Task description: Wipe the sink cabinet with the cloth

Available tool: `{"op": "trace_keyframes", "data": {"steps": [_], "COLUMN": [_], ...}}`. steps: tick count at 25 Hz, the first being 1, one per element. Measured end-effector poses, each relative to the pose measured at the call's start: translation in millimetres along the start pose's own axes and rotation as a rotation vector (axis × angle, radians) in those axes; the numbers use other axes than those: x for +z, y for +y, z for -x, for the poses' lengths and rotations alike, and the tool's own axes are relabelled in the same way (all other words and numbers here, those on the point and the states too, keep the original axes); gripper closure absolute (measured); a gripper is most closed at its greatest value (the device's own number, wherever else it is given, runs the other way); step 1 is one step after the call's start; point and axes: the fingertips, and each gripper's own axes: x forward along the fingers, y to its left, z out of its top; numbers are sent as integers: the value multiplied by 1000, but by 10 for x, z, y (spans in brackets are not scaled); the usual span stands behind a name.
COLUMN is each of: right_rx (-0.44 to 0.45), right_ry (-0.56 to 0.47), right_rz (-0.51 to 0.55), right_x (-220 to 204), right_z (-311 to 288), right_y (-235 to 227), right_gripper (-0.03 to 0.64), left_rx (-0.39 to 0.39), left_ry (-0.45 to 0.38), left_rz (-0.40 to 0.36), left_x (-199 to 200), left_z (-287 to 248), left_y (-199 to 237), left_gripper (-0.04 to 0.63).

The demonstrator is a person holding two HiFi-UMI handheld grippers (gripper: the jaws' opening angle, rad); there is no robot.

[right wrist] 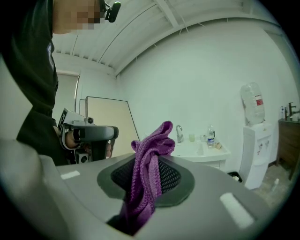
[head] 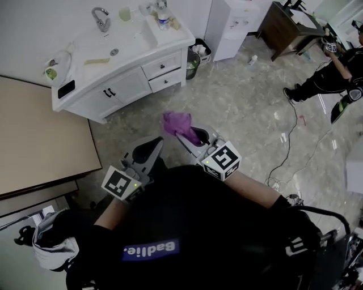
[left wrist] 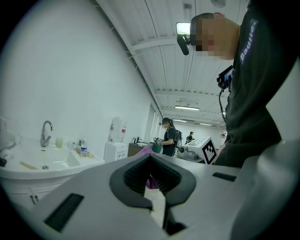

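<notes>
A beige panel [head: 39,141] fills the left edge of the head view. Just to its right, in the upper left of the frame, stands the white sink cabinet [head: 127,85]. On its top are a faucet [head: 102,20], a pale cup [head: 125,14] and a small bottle [head: 163,20]. Its doors and drawers face the marbled floor [head: 249,113].

Below it, left of centre, the left gripper [head: 152,146] points up the frame toward the cabinet and is well apart from it. In the left gripper view the left gripper [left wrist: 151,180] has its jaws drawn together on nothing. The sliver of purple seen through the slit looks to be the cloth beyond it, though that is hard to make out. The cabinet [left wrist: 28,187] sits at the lower left of that frame.

Just right of centre, the right gripper [head: 188,133] is clenched on the purple cloth [head: 177,122], which bunches out past the jaw tips above the floor, short of the cabinet. In the right gripper view the cloth [right wrist: 150,154] stands up between the closed pads of the right gripper [right wrist: 145,183], with the cabinet [right wrist: 201,157] behind it at centre right.

Further right along the top, a bin [head: 193,62] stands beside the cabinet's end. After it come a white water dispenser [head: 232,22] and a brown desk [head: 286,25]. At the upper right another person [head: 329,79] in dark clothes stands, and a cable [head: 289,147] trails down across the floor.
</notes>
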Motion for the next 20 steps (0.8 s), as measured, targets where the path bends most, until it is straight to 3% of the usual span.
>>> {"op": "trace_keyframes", "data": {"steps": [6,11,16,20], "right_rx": [-76,-194,-306,-378], "right_ry": [16,21,13,17], "right_rz": [-13,-43,-90,-141], "right_x": [100,131,-7,-387], "right_z": [-563,-1217,-1735,-1895], "right_y": [-388,-885,-1435,-1890], "right_gripper": [532,532,532,532], "left_rx": [-71,-181,-266,-309], "left_ry": [1,3,24,31], "left_rz": [-2,-13,4,-6], "left_x": [116,372,395,269], "left_z": [-152,-312,-561,-868], "left_y": [669,1405,1968,2199], "left_gripper": [606,606,606,606]}}
